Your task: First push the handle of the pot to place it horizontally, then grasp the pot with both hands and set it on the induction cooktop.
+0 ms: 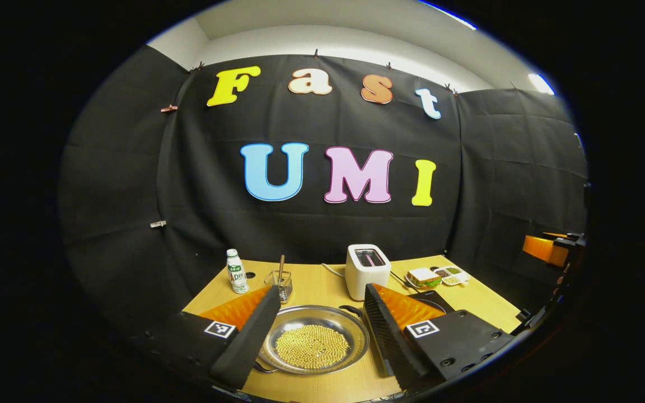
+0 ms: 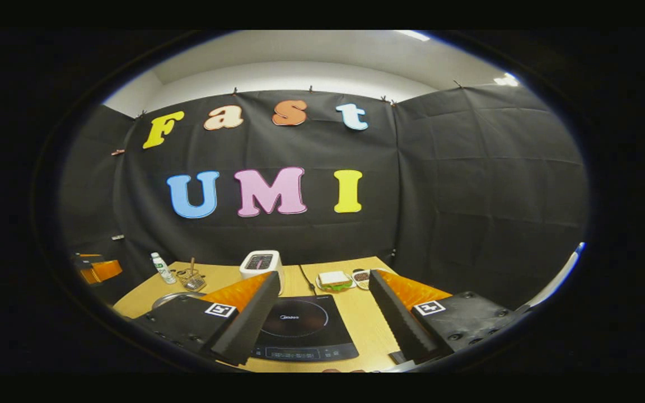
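The pot (image 1: 314, 338) is a shallow steel pan full of small yellow beans, standing on the wooden table (image 1: 322, 288). One loop handle (image 1: 350, 308) points far right and the other (image 1: 263, 368) near left, so they lie on a diagonal. My left gripper (image 1: 321, 292) hovers open above the pot, one finger on each side. The black induction cooktop (image 2: 300, 330) lies to the pot's right, and my right gripper (image 2: 323, 278) is open over it, holding nothing. The pot's rim (image 2: 174, 296) peeks out beside the left finger in the right gripper view.
At the back of the table stand a small bottle (image 1: 237, 271), a wire basket with a stick (image 1: 280, 282), a white toaster (image 1: 367, 268), a sandwich on a plate (image 1: 423, 276) and small dishes (image 1: 451, 275). The other gripper's orange body (image 1: 549, 249) shows at the far right.
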Motion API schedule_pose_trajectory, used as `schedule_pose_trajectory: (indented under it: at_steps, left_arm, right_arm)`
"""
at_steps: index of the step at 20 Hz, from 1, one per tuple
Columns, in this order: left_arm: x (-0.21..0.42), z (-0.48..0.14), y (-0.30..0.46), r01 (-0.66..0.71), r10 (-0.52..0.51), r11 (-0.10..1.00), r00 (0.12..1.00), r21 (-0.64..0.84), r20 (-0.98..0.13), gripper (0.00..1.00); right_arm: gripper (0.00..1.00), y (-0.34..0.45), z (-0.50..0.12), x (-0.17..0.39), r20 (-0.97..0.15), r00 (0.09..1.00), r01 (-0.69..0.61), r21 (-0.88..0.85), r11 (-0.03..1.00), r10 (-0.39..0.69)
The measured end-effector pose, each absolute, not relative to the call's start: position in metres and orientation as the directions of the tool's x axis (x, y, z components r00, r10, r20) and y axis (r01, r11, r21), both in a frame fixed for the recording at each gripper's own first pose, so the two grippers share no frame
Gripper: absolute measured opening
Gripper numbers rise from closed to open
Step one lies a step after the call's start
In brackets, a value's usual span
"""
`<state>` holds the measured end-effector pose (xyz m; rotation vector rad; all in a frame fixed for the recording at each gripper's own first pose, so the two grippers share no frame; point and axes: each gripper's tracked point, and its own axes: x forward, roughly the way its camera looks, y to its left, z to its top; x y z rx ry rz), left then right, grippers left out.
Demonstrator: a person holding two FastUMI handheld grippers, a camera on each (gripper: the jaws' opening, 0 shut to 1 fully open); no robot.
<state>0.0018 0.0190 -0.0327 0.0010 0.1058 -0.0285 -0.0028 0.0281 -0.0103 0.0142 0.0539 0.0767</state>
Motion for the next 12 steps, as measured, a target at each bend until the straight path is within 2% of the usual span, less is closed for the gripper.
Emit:
schedule_pose_trajectory:
  at_steps: [3,6,8,11,12]
  left_arm:
    - [0.001,-0.047,0.023,0.047,-0.050,0.999,0.987,-0.025,-0.151,0.87]
    - [0.002,-0.063,0.026,0.054,-0.068,0.996,0.977,-0.076,-0.202,0.67]
    - [0.000,-0.068,0.028,0.056,-0.077,0.994,0.972,-0.098,-0.221,0.58]
    - [0.000,-0.079,0.038,0.049,-0.070,0.995,0.967,-0.091,-0.246,0.51]
    - [0.000,-0.081,0.040,0.049,-0.070,0.995,0.964,-0.089,-0.256,0.39]
  right_arm:
    - [0.99,0.033,-0.012,-0.001,-0.059,0.994,-0.090,0.016,0.996,0.091]
    - [0.99,0.035,-0.015,-0.002,-0.064,0.993,-0.099,0.015,0.995,0.100]
    - [0.99,0.035,-0.018,-0.003,-0.070,0.992,-0.104,0.011,0.995,0.104]
    - [0.99,0.034,-0.021,-0.003,-0.080,0.991,-0.106,0.003,0.994,0.106]
    - [0.99,0.033,-0.023,-0.003,-0.085,0.991,-0.107,0.005,0.994,0.107]
